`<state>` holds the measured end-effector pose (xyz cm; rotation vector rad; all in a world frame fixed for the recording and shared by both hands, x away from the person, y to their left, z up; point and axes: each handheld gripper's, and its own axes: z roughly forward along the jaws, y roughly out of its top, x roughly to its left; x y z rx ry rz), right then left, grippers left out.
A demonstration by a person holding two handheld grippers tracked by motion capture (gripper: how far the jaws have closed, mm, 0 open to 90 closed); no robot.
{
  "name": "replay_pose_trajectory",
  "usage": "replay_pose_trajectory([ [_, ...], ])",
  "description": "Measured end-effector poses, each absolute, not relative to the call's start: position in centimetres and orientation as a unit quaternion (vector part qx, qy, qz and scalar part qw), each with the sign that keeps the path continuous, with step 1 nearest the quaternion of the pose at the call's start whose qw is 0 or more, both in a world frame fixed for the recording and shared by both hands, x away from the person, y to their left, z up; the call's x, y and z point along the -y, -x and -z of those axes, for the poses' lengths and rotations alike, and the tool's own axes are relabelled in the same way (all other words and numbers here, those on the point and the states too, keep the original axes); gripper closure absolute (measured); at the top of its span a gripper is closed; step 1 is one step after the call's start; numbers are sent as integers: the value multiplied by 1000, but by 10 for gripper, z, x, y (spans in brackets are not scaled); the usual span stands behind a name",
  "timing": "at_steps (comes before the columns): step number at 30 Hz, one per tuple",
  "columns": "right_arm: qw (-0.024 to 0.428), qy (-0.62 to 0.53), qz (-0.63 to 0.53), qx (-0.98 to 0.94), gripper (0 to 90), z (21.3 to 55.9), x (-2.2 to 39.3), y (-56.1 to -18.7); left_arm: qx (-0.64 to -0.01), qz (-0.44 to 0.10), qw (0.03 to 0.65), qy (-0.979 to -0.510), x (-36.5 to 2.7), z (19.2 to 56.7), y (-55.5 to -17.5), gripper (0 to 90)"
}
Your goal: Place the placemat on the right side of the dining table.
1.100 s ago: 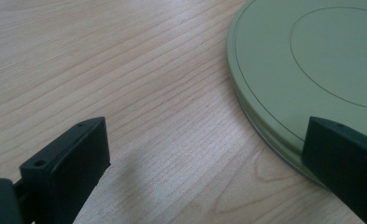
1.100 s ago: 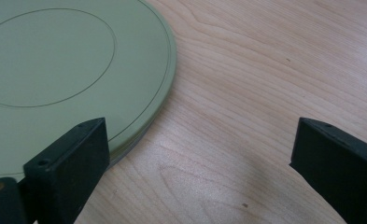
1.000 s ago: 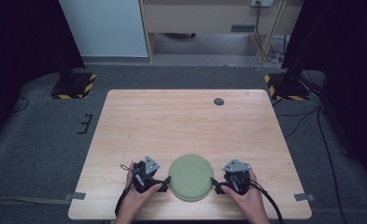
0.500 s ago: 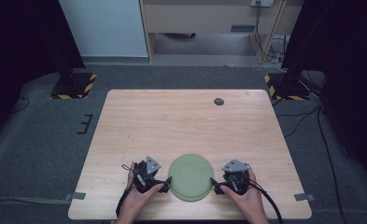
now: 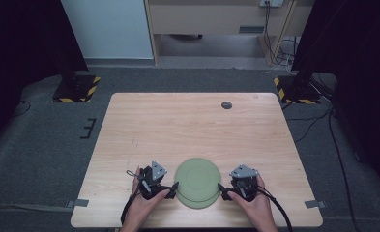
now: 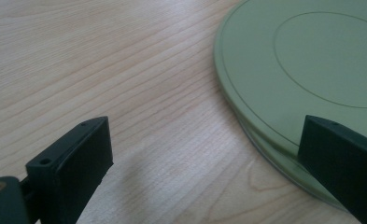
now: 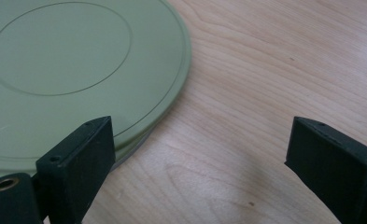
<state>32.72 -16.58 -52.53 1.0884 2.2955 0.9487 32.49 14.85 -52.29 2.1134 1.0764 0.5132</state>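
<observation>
The left gripper [image 5: 172, 189] is a black, boxy block with a grey three-cornered plate on top at about 12 o'clock and a black cable looping away toward 7 o'clock. The right gripper [image 5: 222, 190] matches it: black body, grey plate on top, cable trailing toward 5 o'clock. In both gripper views the jaws are flat matt-black slabs with square ends, each showing small round holes on its top edge, and a brass-ringed hole sits at 8 o'clock. Both forearms are bare, unsleeved.

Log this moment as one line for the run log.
left gripper: open, at plates' left edge | right gripper: open, at right edge | green plates: two stacked, on table near front edge
</observation>
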Motion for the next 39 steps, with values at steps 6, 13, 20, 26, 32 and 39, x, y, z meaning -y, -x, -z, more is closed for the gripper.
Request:
replay_pose_trajectory([
  [6, 214, -388, -344, -828, 72, 524, 163, -325, -415, -200, 344, -818, -147, 524, -325, 20],
  [13, 219, -391, -340, -826, 55, 524, 162, -328, -420, -203, 343, -815, -146, 524, -328, 10],
  [20, 225, -399, -341, -821, 68, 524, 161, -332, -426, -206, 346, -810, -146, 525, -330, 10],
  [26, 213, -385, -342, -830, 74, 524, 160, -325, -417, -206, 343, -816, -143, 524, -325, 25],
  [32, 217, -386, -340, -830, 57, 524, 157, -327, -420, -208, 342, -815, -143, 525, -327, 7],
  [39, 227, -395, -341, -822, 64, 524, 158, -331, -424, -209, 344, -811, -142, 525, -329, 11],
])
